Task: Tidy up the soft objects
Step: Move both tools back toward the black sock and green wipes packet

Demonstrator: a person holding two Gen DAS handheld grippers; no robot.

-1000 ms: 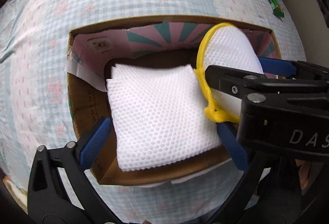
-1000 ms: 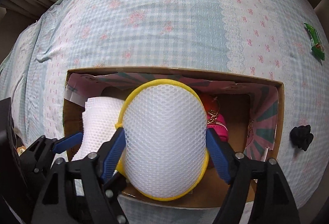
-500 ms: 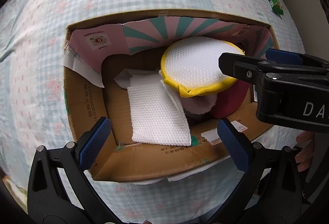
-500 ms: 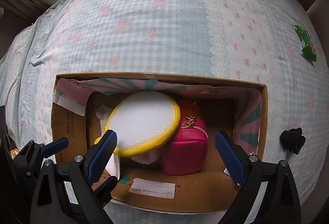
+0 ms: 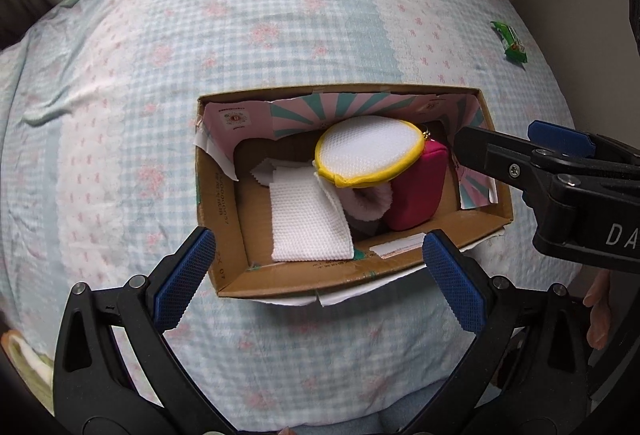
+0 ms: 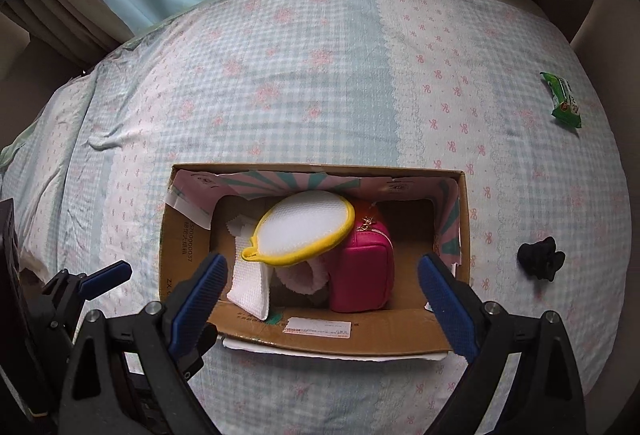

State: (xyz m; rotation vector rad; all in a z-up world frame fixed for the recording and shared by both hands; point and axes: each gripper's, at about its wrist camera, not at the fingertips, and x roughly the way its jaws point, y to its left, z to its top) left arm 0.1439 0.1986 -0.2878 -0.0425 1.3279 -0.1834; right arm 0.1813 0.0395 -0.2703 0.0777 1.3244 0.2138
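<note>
Inside the box (image 6: 400, 339), a fuzzy item (image 6: 302, 277), perhaps a slipper, hides under the mesh pouch (image 6: 304, 227); both fingers gape empty.

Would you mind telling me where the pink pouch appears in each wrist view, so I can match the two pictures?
Left wrist view: the pink pouch sits right of centre, inside the cardboard box, partly under the yellow-rimmed mesh pad.
Right wrist view: the pink pouch is just below centre, in the middle of the cardboard box, zipper side up.
Shared landmark: the green wrapper lying on the bedspread at upper right.
</note>
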